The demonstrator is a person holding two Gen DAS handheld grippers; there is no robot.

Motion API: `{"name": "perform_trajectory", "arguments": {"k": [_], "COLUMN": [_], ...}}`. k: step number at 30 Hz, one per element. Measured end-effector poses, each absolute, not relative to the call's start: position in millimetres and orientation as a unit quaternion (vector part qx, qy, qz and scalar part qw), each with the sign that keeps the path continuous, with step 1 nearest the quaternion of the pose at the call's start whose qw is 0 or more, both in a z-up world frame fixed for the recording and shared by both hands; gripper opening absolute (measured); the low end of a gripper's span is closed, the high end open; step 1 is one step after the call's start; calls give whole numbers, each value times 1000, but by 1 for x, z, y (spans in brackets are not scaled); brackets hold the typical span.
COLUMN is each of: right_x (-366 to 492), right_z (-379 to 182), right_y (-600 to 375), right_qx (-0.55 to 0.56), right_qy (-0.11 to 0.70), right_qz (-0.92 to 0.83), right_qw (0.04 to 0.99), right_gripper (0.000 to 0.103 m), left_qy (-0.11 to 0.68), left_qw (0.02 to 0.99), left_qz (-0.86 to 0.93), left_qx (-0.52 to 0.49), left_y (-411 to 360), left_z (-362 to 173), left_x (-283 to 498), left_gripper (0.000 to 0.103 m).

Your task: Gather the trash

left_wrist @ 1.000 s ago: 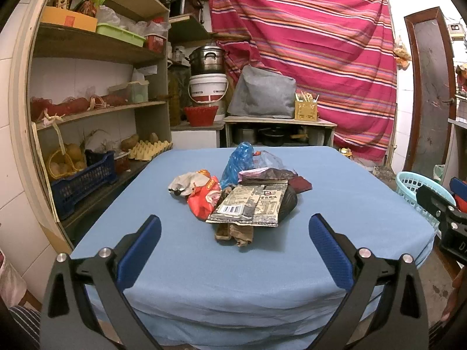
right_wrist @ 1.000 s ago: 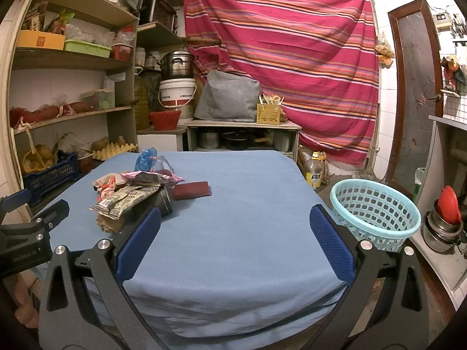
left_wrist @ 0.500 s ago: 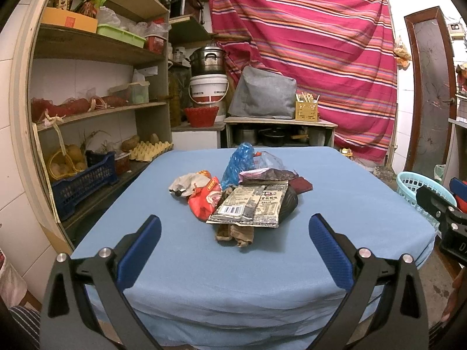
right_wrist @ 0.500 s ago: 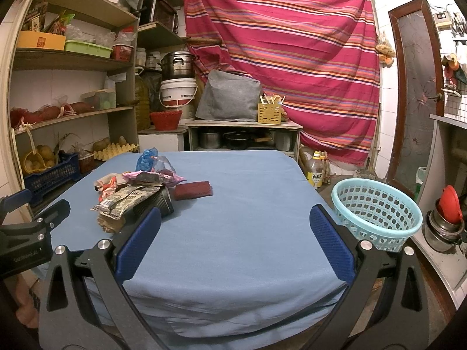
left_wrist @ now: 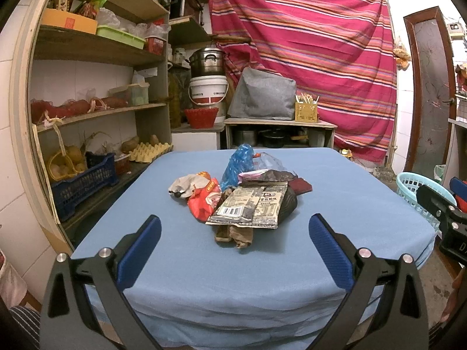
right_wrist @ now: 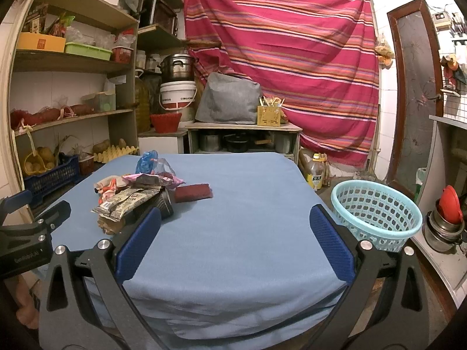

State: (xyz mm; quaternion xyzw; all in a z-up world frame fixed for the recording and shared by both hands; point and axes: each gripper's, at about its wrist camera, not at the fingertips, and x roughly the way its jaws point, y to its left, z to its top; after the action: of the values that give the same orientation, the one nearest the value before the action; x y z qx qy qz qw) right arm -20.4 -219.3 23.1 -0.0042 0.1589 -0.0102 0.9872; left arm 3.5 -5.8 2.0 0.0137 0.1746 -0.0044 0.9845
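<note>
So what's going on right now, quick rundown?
Left gripper open, empty. Right gripper open, empty. Trash pile untouched on blue table; basket waiting beside it. Nothing in the way.

Ahead of the left gripper (left_wrist: 235, 229), whose fingers (left_wrist: 140, 248) wore blue pads on black arms, lay a blue tablecloth (left_wrist: 233, 277). On it sat a red snack wrapper (left_wrist: 202, 199), a grey-and-black printed packet (left_wrist: 251, 205) with a barcode, a crumpled blue plastic bag (left_wrist: 238, 164) and a dark red pouch (right_wrist: 194, 193). To the right gripper's (right_wrist: 235, 230) right stood a pale turquoise basket (right_wrist: 376, 214) with perforated walls. Far ahead hung a magenta cloth (right_wrist: 292, 58) striped orange, white and navy.
</note>
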Motion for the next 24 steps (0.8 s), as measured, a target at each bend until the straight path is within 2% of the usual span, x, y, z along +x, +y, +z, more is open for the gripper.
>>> {"name": "perform_trajectory", "arguments": {"k": [24], "right_x": [-20], "right_z": [22], "right_y": [-218], "right_qx": [-3], "right_qy": [159], "right_qz": [-10], "right_qw": [987], "right_gripper": [99], "left_qy": [175], "left_qw": [984], "left_qz": [-6], "left_qx": [14], "left_y": [-11], "left_z": [3], "left_x": [5], "left_gripper": [99]}}
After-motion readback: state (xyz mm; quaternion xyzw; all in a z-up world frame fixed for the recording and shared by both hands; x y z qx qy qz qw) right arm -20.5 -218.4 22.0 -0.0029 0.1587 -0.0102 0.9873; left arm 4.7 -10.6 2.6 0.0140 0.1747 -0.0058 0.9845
